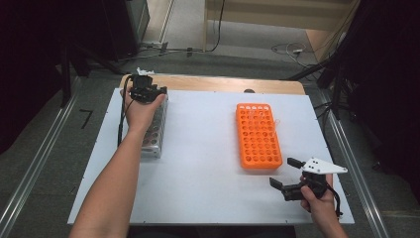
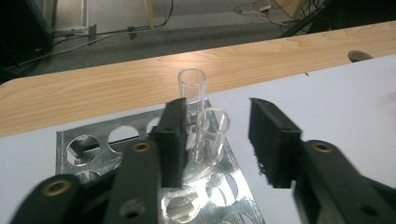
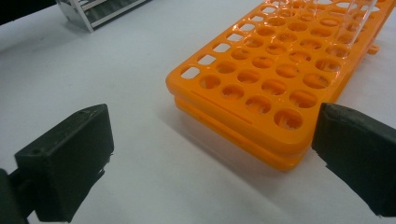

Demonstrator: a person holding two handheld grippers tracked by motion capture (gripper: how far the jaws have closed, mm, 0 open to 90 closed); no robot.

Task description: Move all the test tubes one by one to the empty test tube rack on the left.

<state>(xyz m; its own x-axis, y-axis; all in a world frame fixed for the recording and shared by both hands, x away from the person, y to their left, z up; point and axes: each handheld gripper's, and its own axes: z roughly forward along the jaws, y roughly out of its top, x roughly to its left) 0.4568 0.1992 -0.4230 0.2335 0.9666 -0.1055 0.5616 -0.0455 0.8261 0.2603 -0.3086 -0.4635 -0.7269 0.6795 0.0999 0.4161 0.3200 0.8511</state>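
Metal rack [image 1: 154, 130] at the table's [image 1: 208, 183] left, orange rack [image 1: 258, 135] well apart to its right. Two glass tubes [image 2: 211, 135] stand in the metal rack's far end.

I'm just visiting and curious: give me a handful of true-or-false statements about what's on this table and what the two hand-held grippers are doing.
1. The left gripper has its jaws apart around a clear tube standing in the metal rack. True.
2. The orange rack lies on bare wood. False: it lies on the white table top.
3. The right gripper is clamped on a tube. False: its jaws stand wide apart, nothing between them.
4. Two clear tubes stand in the metal rack. True.
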